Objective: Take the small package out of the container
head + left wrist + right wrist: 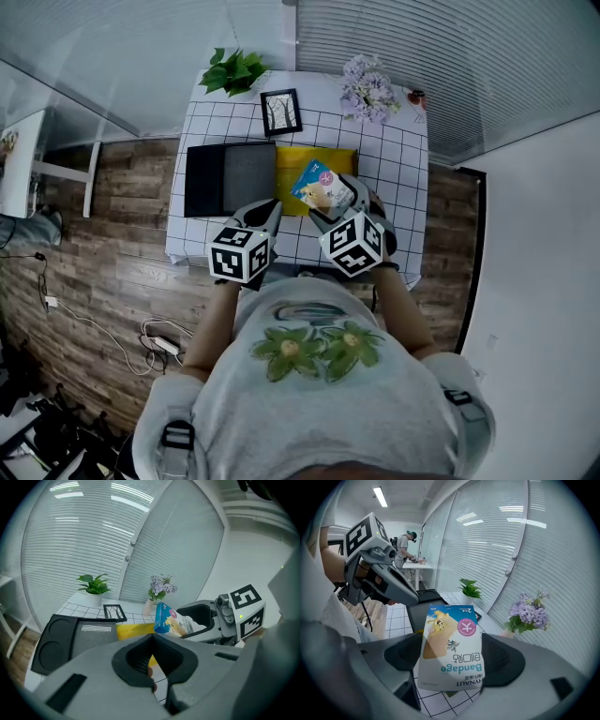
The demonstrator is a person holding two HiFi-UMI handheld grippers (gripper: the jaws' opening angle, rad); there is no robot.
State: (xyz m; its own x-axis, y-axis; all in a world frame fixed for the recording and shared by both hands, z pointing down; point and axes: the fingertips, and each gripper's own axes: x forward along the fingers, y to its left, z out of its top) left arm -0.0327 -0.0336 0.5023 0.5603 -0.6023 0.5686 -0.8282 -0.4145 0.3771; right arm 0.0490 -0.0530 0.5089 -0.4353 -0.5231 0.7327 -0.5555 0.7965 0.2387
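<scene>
Up front, the right gripper (342, 208) angles forward, jaws clamped on the small package (451, 639), which it holds above the yellow container (314, 157). Just to its left, the left gripper (151, 641) hovers, jaws together and empty.

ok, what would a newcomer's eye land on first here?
First, the blue-and-white Bandage package. It reads upside down in the right gripper view, clamped between the jaws of the right gripper above the white checked table. Next comes the left gripper beside it, jaws together on nothing. Behind both lies the flat black container, with a yellow pouch to its right.
</scene>
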